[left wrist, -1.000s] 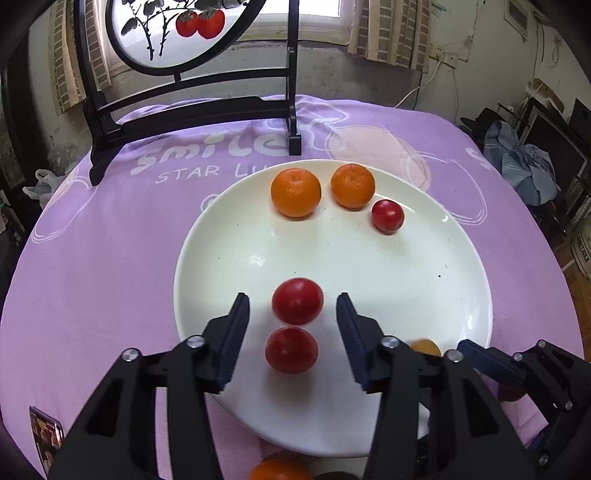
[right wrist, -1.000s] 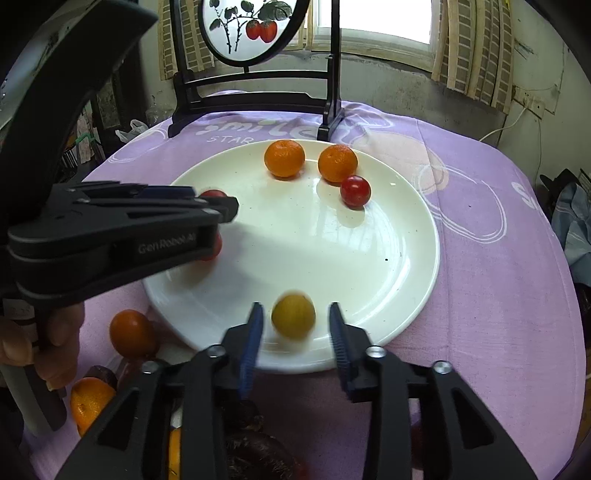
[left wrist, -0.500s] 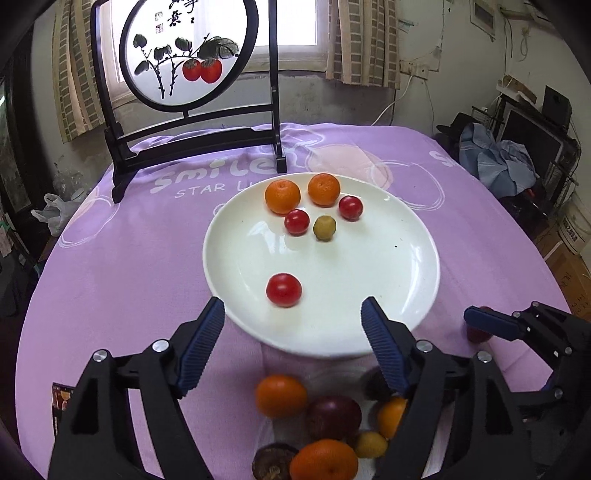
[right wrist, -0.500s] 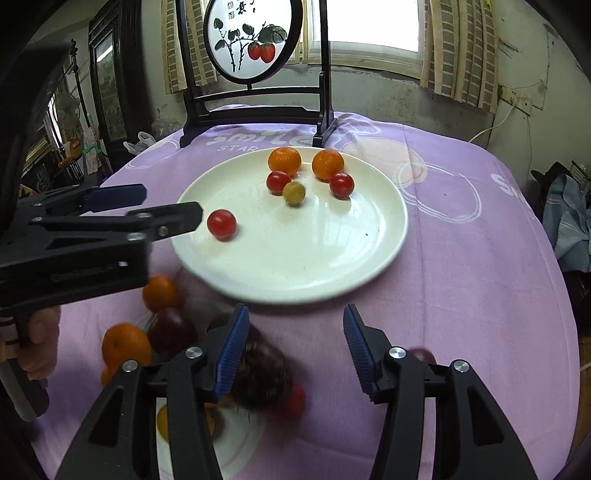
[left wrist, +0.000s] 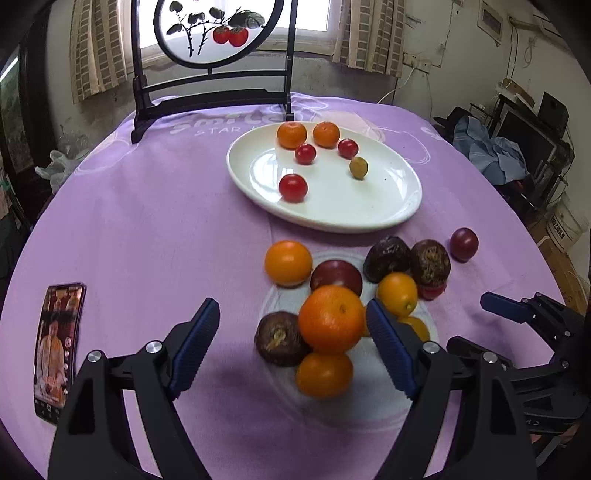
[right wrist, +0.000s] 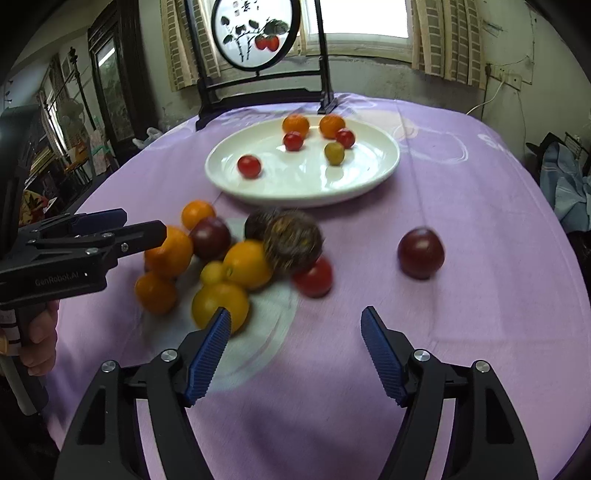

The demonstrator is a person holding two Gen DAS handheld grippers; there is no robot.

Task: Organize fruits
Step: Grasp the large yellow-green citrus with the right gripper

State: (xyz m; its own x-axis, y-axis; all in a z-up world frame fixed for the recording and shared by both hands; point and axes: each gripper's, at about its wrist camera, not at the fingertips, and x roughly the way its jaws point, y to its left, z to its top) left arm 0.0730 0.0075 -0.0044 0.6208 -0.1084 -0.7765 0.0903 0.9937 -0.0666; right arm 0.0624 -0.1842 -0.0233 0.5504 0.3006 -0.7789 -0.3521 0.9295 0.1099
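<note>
A round table under a purple cloth [left wrist: 155,206] carries everything. A white plate [left wrist: 369,218] sits toward the far side, a black-framed screen stand [left wrist: 210,99] behind it. Nearer, a loose heap of fruit [left wrist: 332,295] rests on the cloth, one dark plum [left wrist: 464,244] lying apart. A phone [left wrist: 57,350] lies flat at the left edge.

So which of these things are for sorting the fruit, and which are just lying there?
For the job:
white plate holding six small fruits
fruit pile in front of it
lone dark red fruit
left hand-held gripper, open
right hand-held gripper, open

Just lying about:
phone
painted round screen
purple tablecloth
</note>
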